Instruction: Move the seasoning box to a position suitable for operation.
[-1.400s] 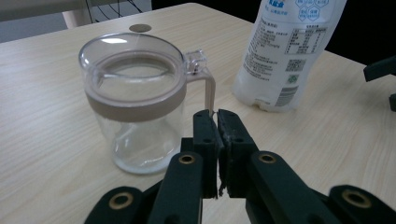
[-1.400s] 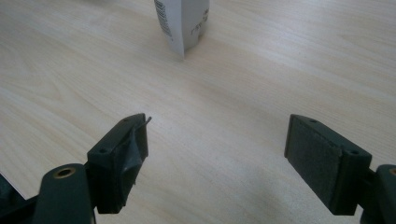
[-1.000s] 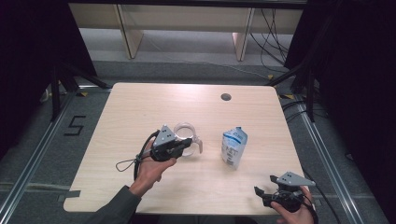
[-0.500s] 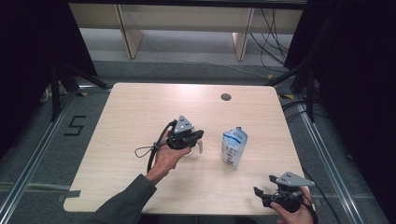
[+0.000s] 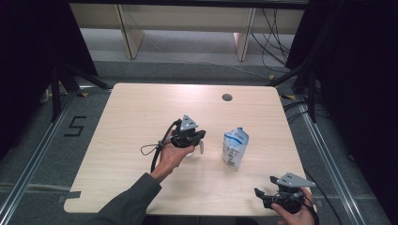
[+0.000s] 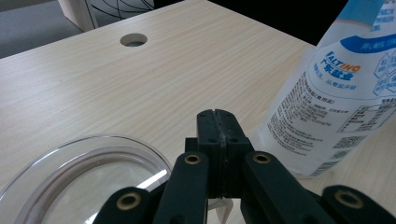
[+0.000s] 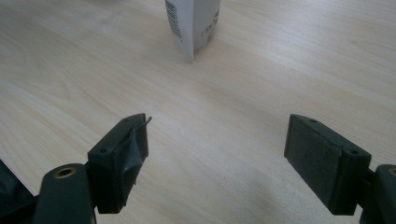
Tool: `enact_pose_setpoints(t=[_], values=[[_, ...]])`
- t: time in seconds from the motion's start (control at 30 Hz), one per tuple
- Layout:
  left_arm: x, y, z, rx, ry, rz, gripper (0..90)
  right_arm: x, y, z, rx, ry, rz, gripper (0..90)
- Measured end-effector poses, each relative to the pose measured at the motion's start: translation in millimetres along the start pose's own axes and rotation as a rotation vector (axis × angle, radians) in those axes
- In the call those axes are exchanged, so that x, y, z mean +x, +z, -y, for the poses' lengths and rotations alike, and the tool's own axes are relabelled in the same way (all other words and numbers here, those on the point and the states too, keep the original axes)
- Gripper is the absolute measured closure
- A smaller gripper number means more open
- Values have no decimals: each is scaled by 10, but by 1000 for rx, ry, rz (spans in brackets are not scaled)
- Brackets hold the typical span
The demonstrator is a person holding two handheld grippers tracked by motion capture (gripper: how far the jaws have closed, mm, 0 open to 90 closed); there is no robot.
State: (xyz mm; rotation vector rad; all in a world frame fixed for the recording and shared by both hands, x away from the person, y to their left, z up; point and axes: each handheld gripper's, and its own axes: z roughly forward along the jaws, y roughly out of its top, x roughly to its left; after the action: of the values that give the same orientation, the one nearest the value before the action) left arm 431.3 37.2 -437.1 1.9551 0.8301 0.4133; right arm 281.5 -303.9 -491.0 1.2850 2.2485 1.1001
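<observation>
A white and blue bag of salt [image 5: 234, 147] stands upright on the wooden table [image 5: 141, 108], right of centre. My left gripper [image 5: 202, 135] is just left of the bag, above a clear plastic dish [image 5: 201, 148]. In the left gripper view its jaws [image 6: 217, 114] are pressed together with nothing visible between the pads. The dish [image 6: 70, 186] lies low at the left and the bag [image 6: 336, 93] close at the right. My right gripper [image 5: 260, 194] rests at the table's near right corner. It is open [image 7: 217, 140], with bare table between its pads and the bag [image 7: 194, 23] farther ahead.
A round cable hole [image 5: 227, 97] sits near the table's far edge, and is seen again [image 6: 133, 40] in the left gripper view. The left gripper's black cable [image 5: 151, 151] loops over the table beside the forearm. Metal rails and dark stands flank the table.
My left gripper has moved right and a little away from the person, over the clear dish and closer to the bag. Its jaws stayed shut. The right gripper has not moved.
</observation>
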Motion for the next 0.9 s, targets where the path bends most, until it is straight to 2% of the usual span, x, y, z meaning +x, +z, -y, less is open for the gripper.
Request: enact_pose_setpoints(t=[0.07, 0.1, 0.2, 0.27, 0.3, 0.33, 0.37, 0.4, 0.5, 0.53, 0.57, 0.6, 0.73, 0.77, 0.83, 0.87, 0.9], values=[[-9, 11, 5, -12, -15, -2, 890, 1, 0, 1, -6, -1, 4, 226], [-6, 13, 9, -12, -14, -2, 888, -28, 3, -4, -13, -44, 17, 226], [14, 2, 16, 4, 3, 8, 885, -27, 4, -4, -5, -39, 5, 226], [-1, 5, 20, -7, -5, 4, 883, -6, 1, -1, -2, -19, 4, 226], [-1, 5, 20, -7, -5, 4, 883, -6, 1, -1, -2, -19, 4, 226], [-11, -5, 17, 3, 4, 1, 883, -23, 2, -5, -5, -43, 5, 226], [-11, -5, 17, 3, 4, 1, 883, -23, 2, -5, -5, -43, 5, 226], [-11, -26, 15, 21, 23, -2, 882, -21, 7, -1, -8, -36, 8, 226], [-5, -38, 21, 21, 34, 11, 882, -24, 8, -1, -10, -39, 7, 226], [-20, -44, 29, 15, 18, 11, 881, -23, 1, -4, -3, -43, 7, 226], [-21, -87, 44, 31, 43, 15, 881, -25, 1, -4, -6, -44, 6, 225], [-33, -98, 54, 24, 36, 12, 880, -24, 4, -2, -5, -38, 5, 226], [-35, -175, 91, 36, 55, 15, 880, -19, 11, 0, -8, -33, 7, 226], [-35, -223, 111, 47, 66, 17, 878, -20, 9, -3, -11, -45, 14, 226], [-43, -232, 127, 32, 53, 24, 877, -21, 9, -2, -10, -45, 15, 226], [-32, -260, 137, 42, 69, 27, 877, -21, 9, -2, -10, -45, 15, 226], [-29, -278, 150, 40, 64, 31, 876, -21, 14, 0, -9, -41, 5, 226]])
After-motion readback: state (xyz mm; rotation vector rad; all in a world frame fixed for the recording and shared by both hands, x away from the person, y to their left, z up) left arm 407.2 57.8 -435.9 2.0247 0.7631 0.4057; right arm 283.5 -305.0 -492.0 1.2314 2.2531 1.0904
